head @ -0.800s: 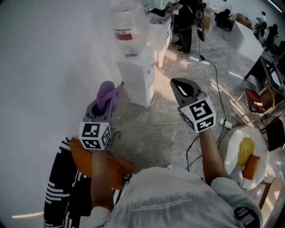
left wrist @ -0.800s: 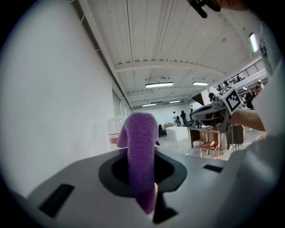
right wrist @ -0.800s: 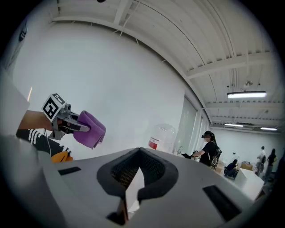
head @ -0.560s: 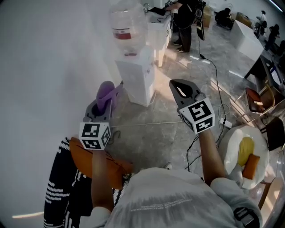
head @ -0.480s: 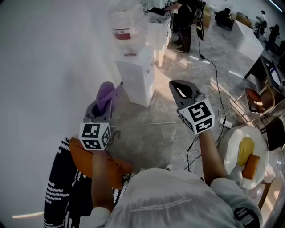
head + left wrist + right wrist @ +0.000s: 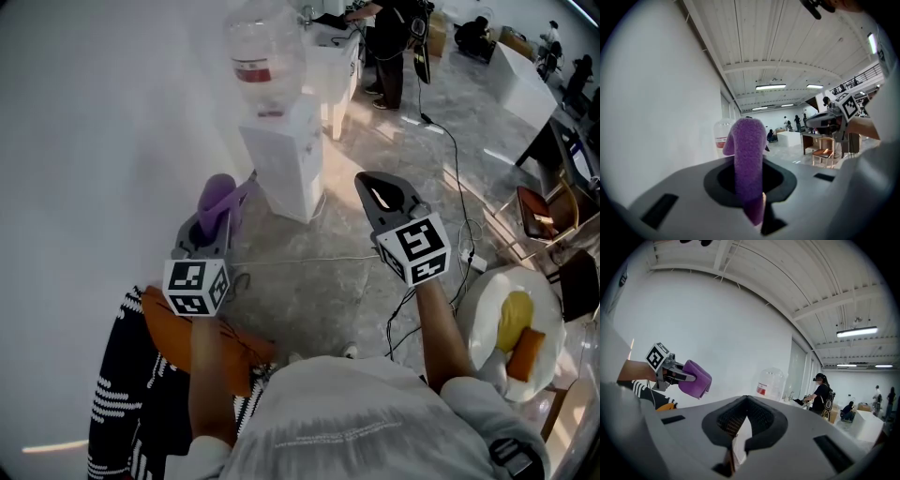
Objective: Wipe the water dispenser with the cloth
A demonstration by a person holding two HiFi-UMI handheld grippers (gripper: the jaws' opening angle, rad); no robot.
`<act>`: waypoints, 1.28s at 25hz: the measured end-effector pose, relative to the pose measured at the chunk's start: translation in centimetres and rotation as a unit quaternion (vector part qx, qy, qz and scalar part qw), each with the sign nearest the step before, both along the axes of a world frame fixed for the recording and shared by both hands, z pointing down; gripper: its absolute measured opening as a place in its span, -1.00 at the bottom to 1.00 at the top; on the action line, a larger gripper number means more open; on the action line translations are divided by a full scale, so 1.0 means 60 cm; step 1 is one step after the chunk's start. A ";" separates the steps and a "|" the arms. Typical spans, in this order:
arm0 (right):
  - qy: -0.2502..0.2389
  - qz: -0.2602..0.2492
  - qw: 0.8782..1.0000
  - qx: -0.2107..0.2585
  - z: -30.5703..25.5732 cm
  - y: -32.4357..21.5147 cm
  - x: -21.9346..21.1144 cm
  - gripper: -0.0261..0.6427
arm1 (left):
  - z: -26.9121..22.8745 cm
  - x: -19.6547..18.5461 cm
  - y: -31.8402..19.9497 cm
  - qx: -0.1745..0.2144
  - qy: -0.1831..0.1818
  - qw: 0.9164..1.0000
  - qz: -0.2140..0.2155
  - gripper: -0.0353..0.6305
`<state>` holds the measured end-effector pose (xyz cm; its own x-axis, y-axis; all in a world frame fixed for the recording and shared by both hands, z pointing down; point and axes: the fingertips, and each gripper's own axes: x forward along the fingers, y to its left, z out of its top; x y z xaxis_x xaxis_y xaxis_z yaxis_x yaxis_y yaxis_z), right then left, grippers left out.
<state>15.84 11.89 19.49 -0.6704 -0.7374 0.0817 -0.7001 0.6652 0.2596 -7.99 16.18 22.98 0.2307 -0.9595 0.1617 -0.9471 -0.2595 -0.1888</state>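
Grey marbled flooring is stretching out below us, and a plain white wall is running along our left. Close by that wall, the white box-shaped water dispenser (image 6: 286, 155) is standing on the floor, carrying an upturned clear plastic bottle (image 6: 262, 47) with a red label.

We are holding the left gripper (image 6: 211, 225) up near the wall, short of the dispenser and apart from it. Its fingers are clamped on the fuzzy purple cloth (image 6: 221, 195), which is sticking out from between them and drooping over at its tip.

We are holding the right gripper (image 6: 366, 183) level with the left one and well apart from it. Its fingers are pressing together at the tips with nothing between them, and they are pointing toward the floor just right of the dispenser.

A thin black cable (image 6: 448, 150) is trailing across the floor on the right. At our lower right, a round white surface (image 6: 483, 300) is carrying a yellow lump (image 6: 514, 317) and an orange block (image 6: 525, 352). Farther back, a person in dark clothes (image 6: 392, 47) is standing beside a white counter (image 6: 333, 66).
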 end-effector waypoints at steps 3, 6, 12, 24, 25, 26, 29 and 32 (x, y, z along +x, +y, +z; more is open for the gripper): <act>-0.018 -0.001 1.000 -0.009 0.003 -0.002 0.019 -0.88 | -0.001 0.011 0.002 0.002 -0.004 1.000 -0.008 -0.73; -0.033 -0.003 0.999 -0.022 0.009 -0.006 0.036 -0.88 | 0.005 0.023 0.004 -0.002 0.002 1.000 -0.020 -0.73; -0.030 -0.012 0.999 -0.038 0.035 -0.018 0.072 -0.88 | 0.036 0.061 0.005 -0.015 0.015 0.999 -0.031 -0.73; -0.033 -0.048 0.996 -0.072 0.068 -0.062 0.081 -0.88 | 0.055 0.071 -0.043 -0.025 0.019 0.998 -0.048 -0.73; -0.030 -0.048 0.996 -0.072 0.071 -0.071 0.078 -0.88 | 0.058 0.065 -0.053 -0.027 0.022 0.998 -0.049 -0.73; -0.026 -0.046 0.996 -0.072 0.073 -0.081 0.075 -0.88 | 0.062 0.059 -0.064 -0.028 0.023 0.998 -0.050 -0.73; -0.016 -0.038 0.997 -0.069 0.076 -0.115 0.063 -0.88 | 0.067 0.043 -0.101 -0.029 0.026 0.998 -0.047 -0.73; -0.015 -0.031 0.998 -0.062 0.070 -0.151 0.044 -0.88 | 0.066 0.022 -0.142 -0.026 0.029 0.998 -0.042 -0.73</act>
